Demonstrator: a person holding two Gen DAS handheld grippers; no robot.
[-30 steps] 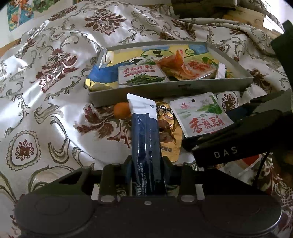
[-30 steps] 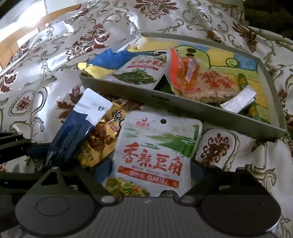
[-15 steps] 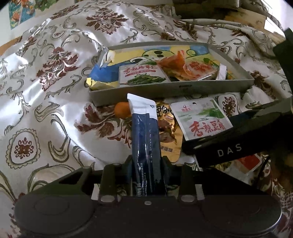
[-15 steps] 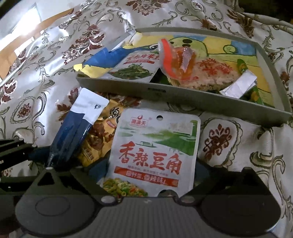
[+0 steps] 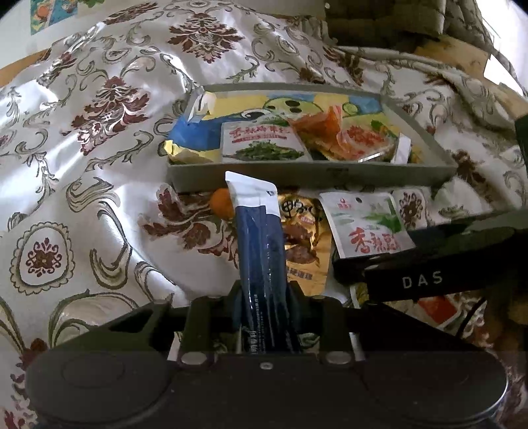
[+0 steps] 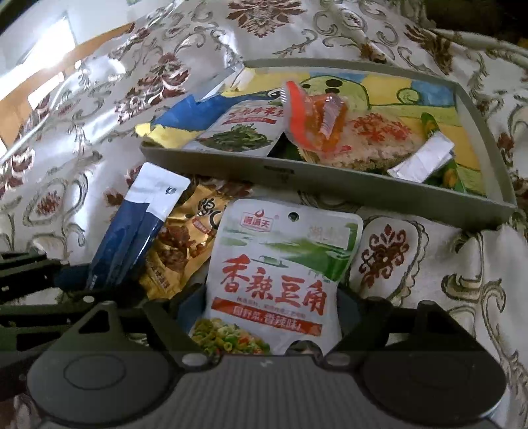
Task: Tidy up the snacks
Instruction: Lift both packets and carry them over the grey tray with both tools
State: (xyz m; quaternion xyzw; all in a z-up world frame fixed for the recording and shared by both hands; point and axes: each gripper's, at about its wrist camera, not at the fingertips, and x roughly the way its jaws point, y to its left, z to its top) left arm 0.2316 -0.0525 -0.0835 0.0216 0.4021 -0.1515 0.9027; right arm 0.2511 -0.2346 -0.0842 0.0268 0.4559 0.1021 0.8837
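My left gripper (image 5: 265, 290) is shut on a dark blue stick packet (image 5: 260, 244) with a white top, and its jaws are still closing; the packet stands up out of them toward the tray. My right gripper (image 6: 274, 303) is closing on a white pouch (image 6: 280, 264) with red lettering, its pads against both side edges. Just beyond both stands the grey tray (image 6: 330, 188). It holds a white-and-green pouch (image 6: 244, 132), an orange clear packet (image 6: 316, 122) and a silver sachet (image 6: 419, 161). A gold packet (image 6: 181, 244) lies on the cloth between the grippers.
A patterned satin cloth (image 5: 82, 198) covers the whole surface in soft folds. A small orange round thing (image 5: 221, 204) lies by the tray's front wall (image 5: 313, 178). In the left wrist view the right gripper (image 5: 429, 264) crosses the right side. Brown furniture (image 5: 379, 29) stands behind.
Both packets stay between the jaws. The right jaws have narrowed a little against the white pouch. Both views have tilted slightly; nothing on the cloth or in the tray has moved.
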